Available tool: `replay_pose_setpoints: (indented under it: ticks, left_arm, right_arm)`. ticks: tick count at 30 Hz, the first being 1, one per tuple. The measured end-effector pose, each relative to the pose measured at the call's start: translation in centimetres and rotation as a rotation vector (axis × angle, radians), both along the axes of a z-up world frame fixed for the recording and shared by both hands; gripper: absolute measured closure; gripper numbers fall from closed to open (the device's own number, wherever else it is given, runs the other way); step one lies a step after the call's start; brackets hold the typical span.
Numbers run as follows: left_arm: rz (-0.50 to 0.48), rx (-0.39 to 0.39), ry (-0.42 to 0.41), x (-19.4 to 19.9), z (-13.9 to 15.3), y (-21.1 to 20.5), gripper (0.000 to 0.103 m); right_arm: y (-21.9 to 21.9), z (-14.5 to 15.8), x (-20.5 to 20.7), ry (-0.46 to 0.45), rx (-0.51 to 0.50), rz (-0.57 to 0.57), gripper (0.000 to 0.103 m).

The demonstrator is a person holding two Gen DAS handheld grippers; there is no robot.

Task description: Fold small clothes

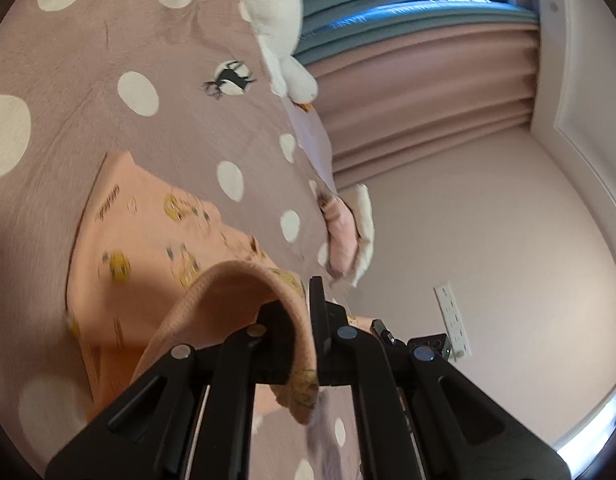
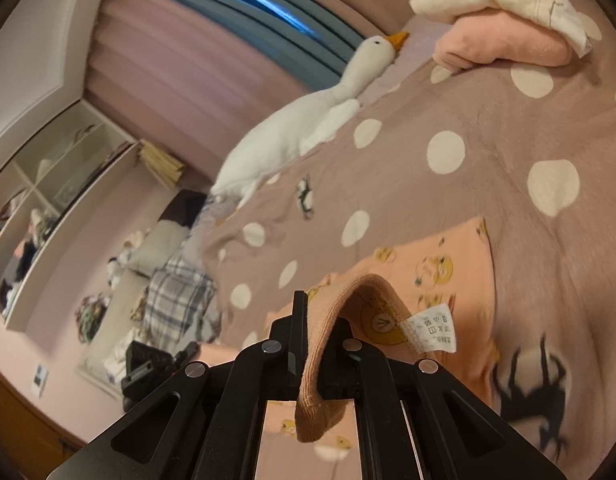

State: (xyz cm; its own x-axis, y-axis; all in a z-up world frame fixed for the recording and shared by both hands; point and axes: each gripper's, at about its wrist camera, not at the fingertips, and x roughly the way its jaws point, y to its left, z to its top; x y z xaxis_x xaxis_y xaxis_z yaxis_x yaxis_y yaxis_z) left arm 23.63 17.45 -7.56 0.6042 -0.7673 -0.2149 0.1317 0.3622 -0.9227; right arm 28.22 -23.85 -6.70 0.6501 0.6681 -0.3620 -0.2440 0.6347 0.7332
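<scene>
A small peach garment (image 1: 147,248) printed with yellow cartoon figures lies on the mauve polka-dot bedspread (image 1: 87,92). My left gripper (image 1: 303,312) is shut on the garment's ribbed hem, which is lifted and curls over the fingers. In the right wrist view the same garment (image 2: 448,268) lies on the bedspread (image 2: 508,128). My right gripper (image 2: 316,320) is shut on another part of the ribbed hem, with a white care label (image 2: 432,330) hanging beside it. Both hems are raised off the bed.
A white plush goose (image 2: 308,128) lies at the bed's far edge, also in the left wrist view (image 1: 275,24). Folded pink and white clothes (image 2: 508,28) are stacked on the bed, also in the left wrist view (image 1: 348,232). Pink curtains (image 1: 428,100), a wall and a cluttered floor (image 2: 155,300) surround the bed.
</scene>
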Motion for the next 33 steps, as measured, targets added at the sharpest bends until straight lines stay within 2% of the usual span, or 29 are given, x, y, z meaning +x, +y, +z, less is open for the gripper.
replay_pose_setpoints:
  ticks: [4,9,14,15,16,17,19,21,23,26,28,31,33]
  left_arm:
    - [0.039,0.026,0.044,3.2,-1.5,0.5,0.1]
    - [0.08,0.108,0.123,6.0,-4.1,0.8,0.1]
    - [0.14,0.258,0.252,7.8,-6.8,1.6,0.1]
    - [0.152,0.272,0.266,8.0,-7.0,1.9,0.1]
    - [0.151,0.281,0.27,8.0,-7.0,2.4,0.099]
    - [0.151,0.297,0.267,8.0,-6.7,2.6,0.099]
    - [0.15,0.363,0.243,7.7,-5.7,2.8,0.093]
    - [0.145,0.434,0.216,6.9,-4.5,3.1,0.086]
    - [0.12,0.493,0.172,5.8,-3.2,2.8,0.085]
    - [0.02,0.554,0.092,3.5,-2.0,0.8,0.085]
    - [-0.061,0.587,0.07,2.3,-2.3,-1.1,0.086]
    - [-0.135,0.64,0.075,1.9,-3.7,-3.6,0.087]
    - [-0.145,0.701,0.096,2.7,-5.0,-4.9,0.087]
  right_arm:
    - [-0.2,-1.3,3.4,0.065,-0.021,-0.053,0.098]
    - [-0.9,-4.4,6.6,0.184,-0.058,-0.13,0.098]
    - [-1.5,-7.8,8.4,0.326,-0.089,-0.168,0.098]
    - [-1.8,-8.0,8.4,0.341,-0.1,-0.176,0.097]
    - [-2.2,-8.1,8.3,0.351,-0.111,-0.19,0.09]
    - [-2.6,-8.0,8.2,0.35,-0.119,-0.204,0.086]
    - [-3.9,-7.2,7.5,0.329,-0.122,-0.234,0.073]
    - [-4.8,-5.7,6.5,0.29,-0.174,-0.281,0.064]
    - [-5.0,-4.2,5.2,0.23,-0.222,-0.259,0.063]
    - [-3.1,-2.5,2.8,0.135,-0.313,-0.113,0.063]
    - [-0.9,-2.4,1.1,0.088,-0.419,-0.013,0.064]
    - [1.9,-3.8,0.1,0.081,-0.551,0.086,0.076]
    - [3.4,-5.0,0.5,0.105,-0.61,0.118,0.078]
